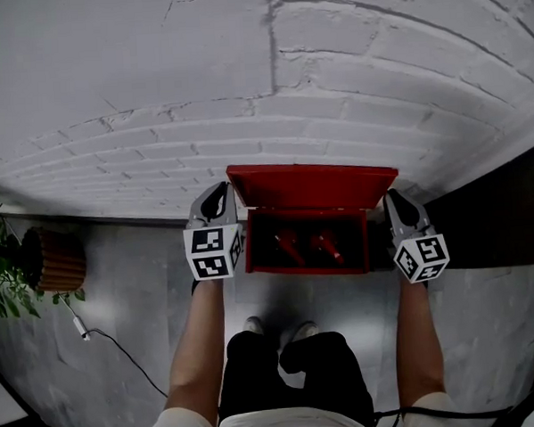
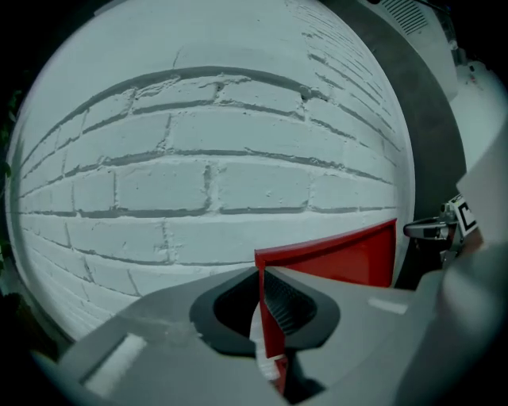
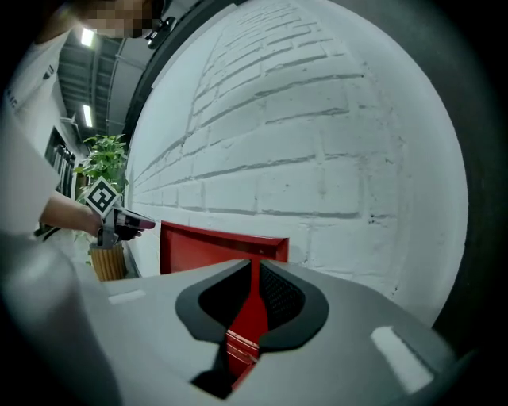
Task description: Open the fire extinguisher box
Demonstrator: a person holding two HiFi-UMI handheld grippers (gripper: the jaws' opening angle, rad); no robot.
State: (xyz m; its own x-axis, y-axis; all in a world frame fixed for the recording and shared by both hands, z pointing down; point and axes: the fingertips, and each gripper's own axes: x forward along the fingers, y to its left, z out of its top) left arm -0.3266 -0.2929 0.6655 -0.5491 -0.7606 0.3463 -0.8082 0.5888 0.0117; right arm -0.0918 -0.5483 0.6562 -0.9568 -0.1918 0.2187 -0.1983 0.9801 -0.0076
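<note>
The red fire extinguisher box (image 1: 263,269) stands on the floor against the white brick wall, with its lid (image 1: 310,183) raised and leaning back. Two red extinguishers (image 1: 309,243) lie inside. My left gripper (image 1: 220,202) is shut on the lid's left edge, and the red edge (image 2: 268,333) runs between its jaws in the left gripper view. My right gripper (image 1: 394,204) is shut on the lid's right edge, where the red sheet (image 3: 251,305) sits pinched between the pads. Each gripper view also catches the other gripper across the lid: the right gripper (image 2: 432,230) and the left gripper (image 3: 119,224).
The white brick wall (image 1: 243,93) rises right behind the box. A potted plant in a slatted pot (image 1: 53,260) stands at the left, with a cable (image 1: 109,343) on the grey floor near it. The person's shoes (image 1: 277,328) are just in front of the box.
</note>
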